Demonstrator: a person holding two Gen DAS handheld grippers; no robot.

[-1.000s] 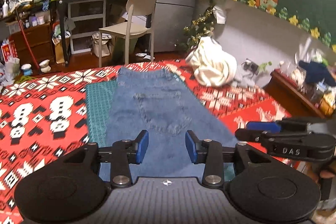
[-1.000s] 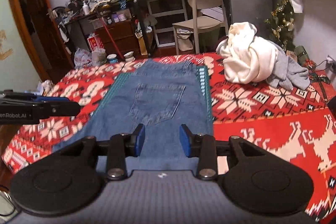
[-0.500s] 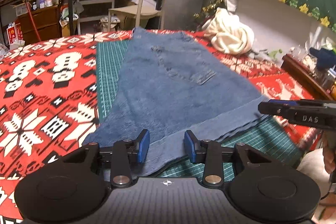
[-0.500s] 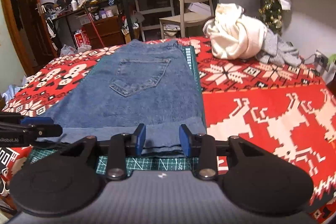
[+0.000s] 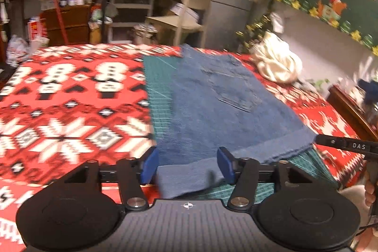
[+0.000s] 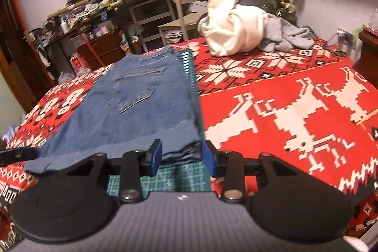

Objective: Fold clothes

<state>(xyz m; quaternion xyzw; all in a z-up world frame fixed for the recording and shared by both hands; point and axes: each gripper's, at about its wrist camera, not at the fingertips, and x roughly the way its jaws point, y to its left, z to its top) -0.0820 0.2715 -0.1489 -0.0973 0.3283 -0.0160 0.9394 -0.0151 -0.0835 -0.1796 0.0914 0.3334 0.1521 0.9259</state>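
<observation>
Blue denim jeans point(image 5: 212, 105), already folded lengthwise with a back pocket facing up, lie flat on a green gridded cutting mat point(image 5: 158, 96) over a red, white and black Christmas-patterned cloth point(image 5: 59, 110) covering the table. The near hem end faces both cameras.

Left gripper point(image 5: 186, 164): jaws open, blue pads either side of the near left corner of the hem, not closed on it. Right gripper point(image 6: 182, 155): jaws open, straddling the stacked hem layers at the near right corner, where several frayed edges show one above another.

A heap of cream and grey garments point(image 6: 238, 25) rests well apart at the far right of the table.

Judged step: taking hold of the hem end at both corners, ahead of folding it toward the waistband.

Risks:
- At the right corner, a shallow bite may catch only the upper layers, so the lower layers stay behind and the fold comes apart.
- At the left, the corner lies slightly askew; an uneven grip would skew the crease.
- A low closing jaw might also pinch the mat or cloth.
</observation>
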